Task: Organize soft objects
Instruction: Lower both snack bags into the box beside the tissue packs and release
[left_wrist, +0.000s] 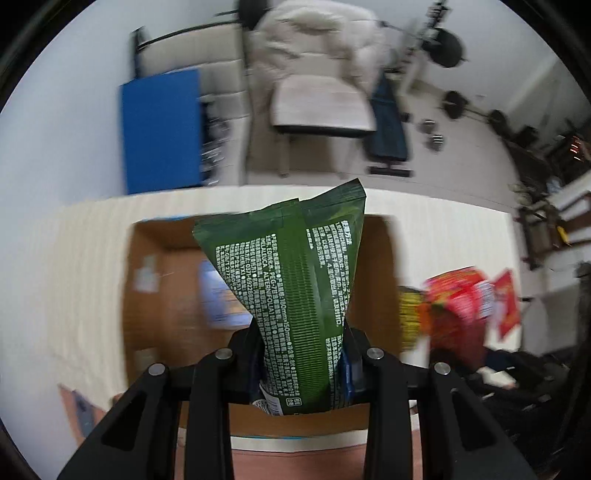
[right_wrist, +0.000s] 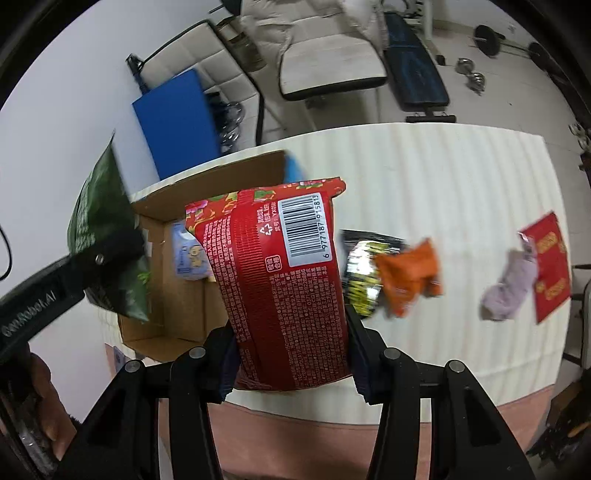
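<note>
My left gripper (left_wrist: 301, 354) is shut on a green soft pack (left_wrist: 295, 280) and holds it upright above an open cardboard box (left_wrist: 166, 295). The green pack also shows in the right wrist view (right_wrist: 107, 243), held over the box (right_wrist: 173, 306). My right gripper (right_wrist: 291, 354) is shut on a red soft pack (right_wrist: 280, 280) with a barcode, held above the table just right of the box. A light blue pack (right_wrist: 188, 254) lies inside the box.
On the white table (right_wrist: 424, 177) lie a black-and-yellow packet (right_wrist: 362, 277), an orange packet (right_wrist: 410, 277), a lilac sock (right_wrist: 509, 288) and a red envelope (right_wrist: 550, 266). A chair (right_wrist: 332, 62), a blue board (right_wrist: 177, 114) and a weight bench stand behind.
</note>
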